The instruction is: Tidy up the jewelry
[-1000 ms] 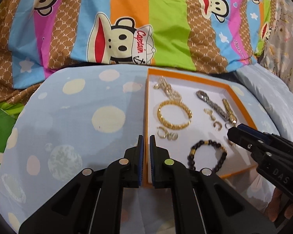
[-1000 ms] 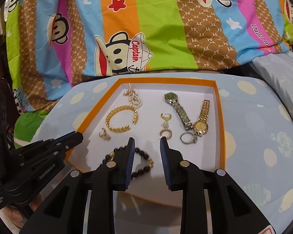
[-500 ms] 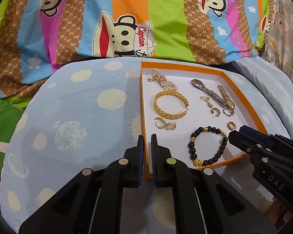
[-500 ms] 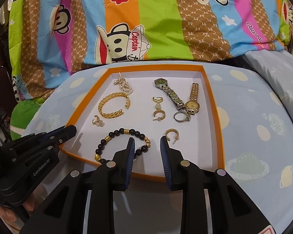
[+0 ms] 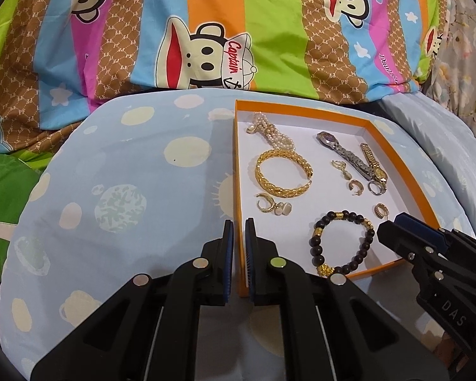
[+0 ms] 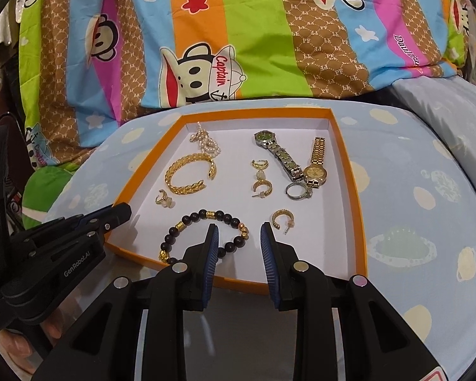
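A shallow orange tray [image 5: 393,155] with a white floor lies on a blue spotted cushion. It holds a black bead bracelet [image 6: 171,238], a gold bangle [image 6: 171,174], pearls [image 5: 276,133], a silver watch [image 6: 282,155], a gold watch [image 6: 315,168], a ring [image 6: 296,190] and small gold earrings [image 6: 280,219]. My left gripper [image 5: 239,222] is shut to a thin slit over the tray's left wall near its front corner, holding nothing. My right gripper [image 6: 239,228] stands open and empty above the tray's front, its left finger covering part of the bead bracelet [image 5: 312,244].
A striped cartoon-monkey quilt [image 5: 206,47] rises behind the cushion [image 5: 127,190]. A pale blue pillow [image 6: 444,108] lies at the right. Part of a person's hand [image 6: 19,346] shows under the left gripper [image 6: 120,214]. The right gripper's tip [image 5: 393,225] sits at the tray's near right corner.
Both grippers have drawn back toward the tray's near edge, so more of the tray shows. The right fingertips no longer reach past the bead bracelet. The jaws keep their widths.
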Available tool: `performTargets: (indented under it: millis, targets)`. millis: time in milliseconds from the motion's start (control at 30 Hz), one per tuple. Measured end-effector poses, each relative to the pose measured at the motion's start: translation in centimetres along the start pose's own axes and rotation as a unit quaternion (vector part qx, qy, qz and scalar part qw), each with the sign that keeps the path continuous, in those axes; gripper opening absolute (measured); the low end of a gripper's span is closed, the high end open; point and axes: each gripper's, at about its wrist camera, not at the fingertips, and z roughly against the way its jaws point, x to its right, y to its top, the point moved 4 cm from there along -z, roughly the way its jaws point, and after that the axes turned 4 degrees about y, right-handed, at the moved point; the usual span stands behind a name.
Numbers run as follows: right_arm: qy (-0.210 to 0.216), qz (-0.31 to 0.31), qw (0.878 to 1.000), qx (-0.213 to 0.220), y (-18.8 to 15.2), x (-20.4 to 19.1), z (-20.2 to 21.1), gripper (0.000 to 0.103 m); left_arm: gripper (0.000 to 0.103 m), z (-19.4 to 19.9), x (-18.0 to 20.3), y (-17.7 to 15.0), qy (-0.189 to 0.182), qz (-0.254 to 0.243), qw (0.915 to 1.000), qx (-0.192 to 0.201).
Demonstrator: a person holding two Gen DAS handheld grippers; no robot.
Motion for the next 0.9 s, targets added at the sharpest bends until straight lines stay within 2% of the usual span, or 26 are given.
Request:
performTargets:
  millis: [167, 233, 333, 433, 533, 700, 867, 900]
  targets:
    - [-0.002, -0.018, 1.000, 0.022, 0.4, 0.8, 1.2, 0.030, 0.008, 1.2, 0.5, 0.1, 0.011, -0.013, 0.9995, 0.027]
    - [-0.008, -0.021, 0.999, 0.030, 0.5, 0.9, 1.6, 0.034, 0.008, 1.8, 0.5, 0.2, 0.014, -0.010, 0.9991, 0.038]
    - [-0.023, -0.015, 0.999, 0.041, 0.4, 0.9, 2.3, 0.034, 0.008, 2.4, 0.6, 0.0, 0.017, -0.002, 0.9989, 0.044]
    - [-0.030, -0.007, 0.998, 0.051, 0.0, 0.5, 3.2, 0.034, 0.008, 2.9, 0.8, -0.7, 0.027, -0.003, 0.9987, 0.044]
    - [-0.028, -0.006, 0.998, 0.053, -0.7, 0.3, 3.9, 0.039, 0.010, 3.8, 1.0, -1.4, 0.028, 0.000, 0.9984, 0.048]
    - [-0.032, 0.006, 0.997, 0.066, -2.0, -0.6, 5.5, 0.041, 0.010, 5.9, 2.0, -2.2, 0.028, -0.007, 0.9968, 0.075]
    - [-0.029, 0.000, 0.997, 0.068, -2.9, -0.8, 6.1, 0.047, 0.011, 6.4, 3.1, -3.3, 0.021, -0.017, 0.9972, 0.069]
    - [-0.030, 0.000, 0.997, 0.068, -3.1, -0.8, 6.2, 0.048, 0.014, 6.5, 3.5, -3.5, 0.021, -0.021, 0.9971, 0.069]
